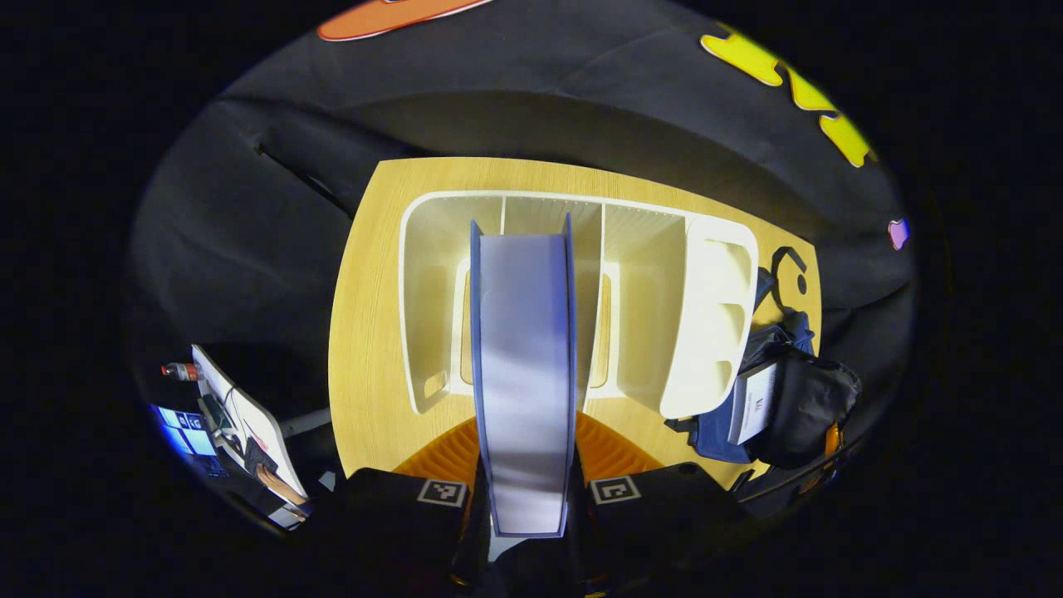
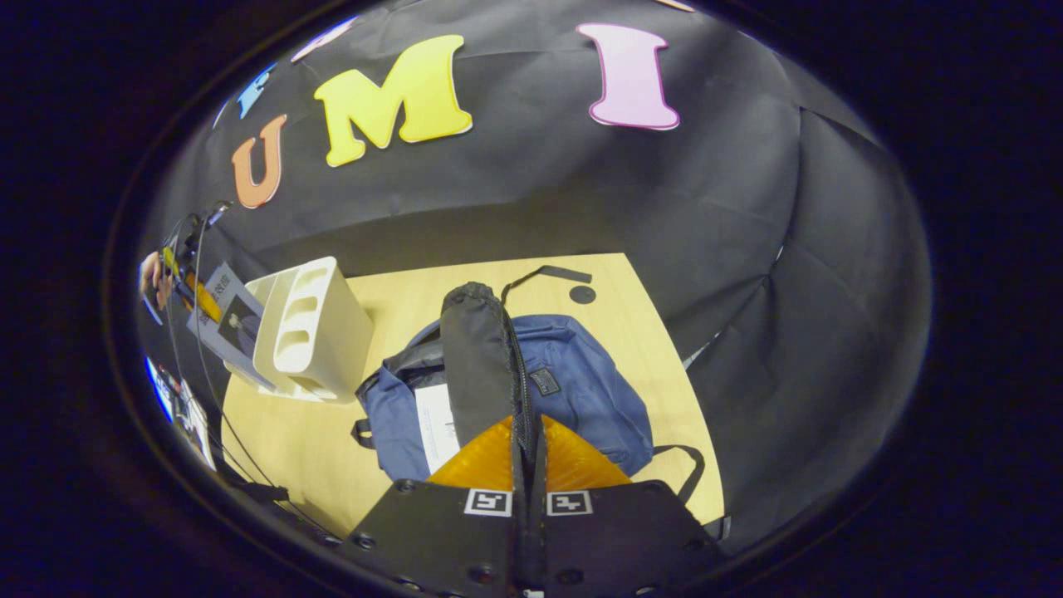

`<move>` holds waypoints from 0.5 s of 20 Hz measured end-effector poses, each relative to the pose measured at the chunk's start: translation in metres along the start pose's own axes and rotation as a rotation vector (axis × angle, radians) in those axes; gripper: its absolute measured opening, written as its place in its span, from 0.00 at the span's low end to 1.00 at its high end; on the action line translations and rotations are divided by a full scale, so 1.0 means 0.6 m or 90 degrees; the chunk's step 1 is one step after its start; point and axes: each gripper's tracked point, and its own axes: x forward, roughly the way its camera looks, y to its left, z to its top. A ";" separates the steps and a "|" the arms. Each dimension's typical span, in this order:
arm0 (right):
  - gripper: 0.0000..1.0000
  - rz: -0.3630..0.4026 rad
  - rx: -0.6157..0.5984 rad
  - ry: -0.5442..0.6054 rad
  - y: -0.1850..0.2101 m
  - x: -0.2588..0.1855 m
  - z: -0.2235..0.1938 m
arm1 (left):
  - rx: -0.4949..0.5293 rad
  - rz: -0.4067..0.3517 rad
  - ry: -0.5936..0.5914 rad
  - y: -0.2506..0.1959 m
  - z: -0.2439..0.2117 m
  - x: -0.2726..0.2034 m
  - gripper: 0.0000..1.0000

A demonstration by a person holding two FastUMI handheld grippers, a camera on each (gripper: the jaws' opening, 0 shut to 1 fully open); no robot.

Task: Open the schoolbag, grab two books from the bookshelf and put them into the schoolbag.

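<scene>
The left tool [image 1: 527, 498] grips a book [image 1: 525, 374] on edge, running straight ahead; the schoolbag [image 1: 776, 399], held open by the clenched right tool [image 2: 529, 465], lies to its right.

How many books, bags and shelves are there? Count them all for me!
Books: 2, the held book and the book in the bag
Schoolbag: 1
Bookshelf: 1
Total: 4
</scene>
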 end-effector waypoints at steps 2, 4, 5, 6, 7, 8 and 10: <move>0.01 0.002 -0.006 0.000 -0.001 -0.002 -0.001 | -0.015 -0.018 -0.007 0.005 -0.028 -0.034 0.40; 0.00 0.006 -0.011 -0.001 0.000 -0.004 0.000 | -0.027 -0.037 -0.018 0.010 -0.057 -0.069 0.40; 0.01 0.008 -0.014 -0.001 0.000 -0.003 -0.002 | -0.036 -0.047 -0.025 0.012 -0.070 -0.087 0.40; 0.01 0.013 -0.012 -0.001 0.002 -0.005 -0.003 | -0.042 -0.061 -0.032 0.012 -0.085 -0.103 0.40; 0.01 0.017 -0.011 -0.001 0.004 -0.006 -0.004 | -0.054 -0.074 -0.040 0.012 -0.101 -0.119 0.40; 0.00 0.020 -0.012 -0.002 0.005 -0.007 -0.004 | -0.067 -0.085 -0.043 0.014 -0.118 -0.131 0.40; 0.01 0.023 -0.017 -0.002 0.005 -0.009 -0.006 | -0.087 -0.119 -0.047 0.014 -0.153 -0.150 0.40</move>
